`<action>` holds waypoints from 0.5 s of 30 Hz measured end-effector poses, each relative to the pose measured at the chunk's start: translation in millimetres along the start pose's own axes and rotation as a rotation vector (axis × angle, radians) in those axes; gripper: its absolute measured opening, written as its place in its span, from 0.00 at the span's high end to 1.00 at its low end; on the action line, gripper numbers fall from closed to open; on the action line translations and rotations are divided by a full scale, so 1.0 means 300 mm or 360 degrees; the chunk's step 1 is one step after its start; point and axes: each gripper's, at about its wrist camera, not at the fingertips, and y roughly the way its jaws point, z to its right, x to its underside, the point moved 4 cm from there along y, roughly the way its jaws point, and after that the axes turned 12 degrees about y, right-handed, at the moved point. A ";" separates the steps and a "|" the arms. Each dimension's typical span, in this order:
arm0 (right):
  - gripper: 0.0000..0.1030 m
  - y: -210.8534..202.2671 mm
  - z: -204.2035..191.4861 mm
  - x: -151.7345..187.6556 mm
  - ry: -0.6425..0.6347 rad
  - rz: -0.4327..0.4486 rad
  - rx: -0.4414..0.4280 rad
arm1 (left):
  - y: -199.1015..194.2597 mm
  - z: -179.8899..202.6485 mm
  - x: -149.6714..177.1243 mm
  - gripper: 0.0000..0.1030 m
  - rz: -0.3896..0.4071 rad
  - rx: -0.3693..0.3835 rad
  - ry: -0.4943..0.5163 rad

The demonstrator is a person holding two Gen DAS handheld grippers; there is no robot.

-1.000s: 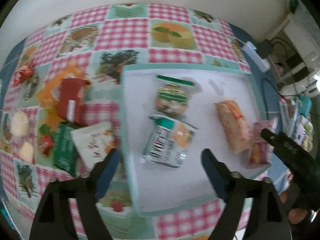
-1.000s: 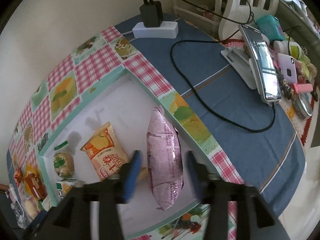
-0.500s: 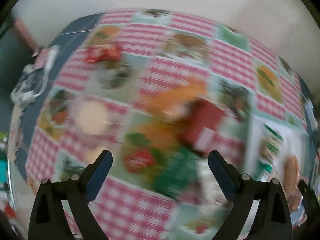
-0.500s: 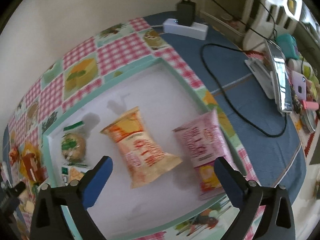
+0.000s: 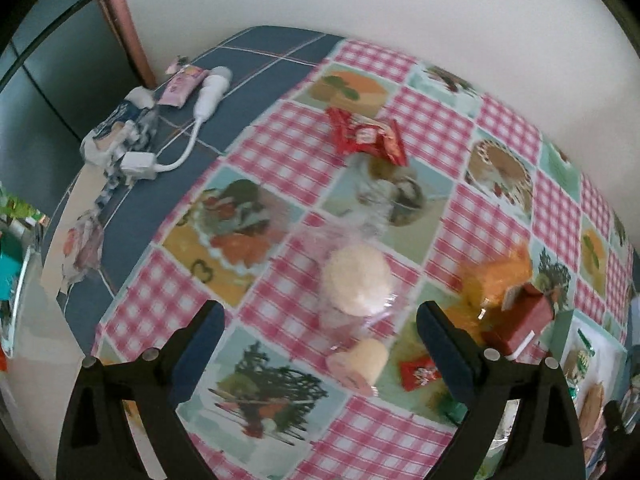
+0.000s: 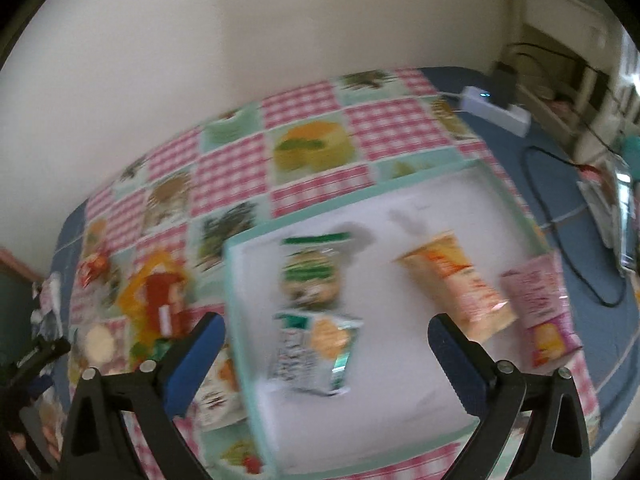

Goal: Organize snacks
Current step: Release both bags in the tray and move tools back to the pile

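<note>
My left gripper (image 5: 320,332) hangs open over loose snacks on the checked cloth. A pale round cake in clear wrap (image 5: 356,280) lies just ahead of its fingers, untouched, with a small roll (image 5: 360,360) below it. A red packet (image 5: 366,136) lies farther off, and an orange packet (image 5: 500,276) and red box (image 5: 520,320) to the right. My right gripper (image 6: 326,344) is open and empty above the white tray (image 6: 352,202). The tray holds a green cookie packet (image 6: 312,276), a silver-green packet (image 6: 316,348), an orange packet (image 6: 456,284) and a pink packet (image 6: 540,308).
A white charger with its cable (image 5: 208,96), a pink sachet (image 5: 182,84) and a crumpled wrapper (image 5: 116,136) lie on the blue cloth at far left. A power strip (image 6: 496,106), a black cable (image 6: 560,232) and a phone stand (image 6: 624,216) sit right of the tray. A wall backs the table.
The right gripper opened, left the pink packet in the tray and pulled back leftward. The left gripper swung left from the tray to the loose snacks.
</note>
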 end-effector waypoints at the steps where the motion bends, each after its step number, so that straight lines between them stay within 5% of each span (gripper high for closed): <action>1: 0.00 0.005 -0.025 0.013 -0.0020 -0.0014 -0.0014 | 0.002 -0.015 0.000 0.06 0.0002 0.0004 -0.0014; 8: 0.00 0.048 -0.167 0.098 -0.0121 -0.0106 -0.0085 | 0.066 -0.123 0.031 0.06 -0.0077 0.0048 -0.0148; 15: 0.02 0.107 -0.268 0.183 -0.0222 -0.0222 -0.0112 | 0.113 -0.098 0.051 0.06 -0.0150 0.0166 -0.0163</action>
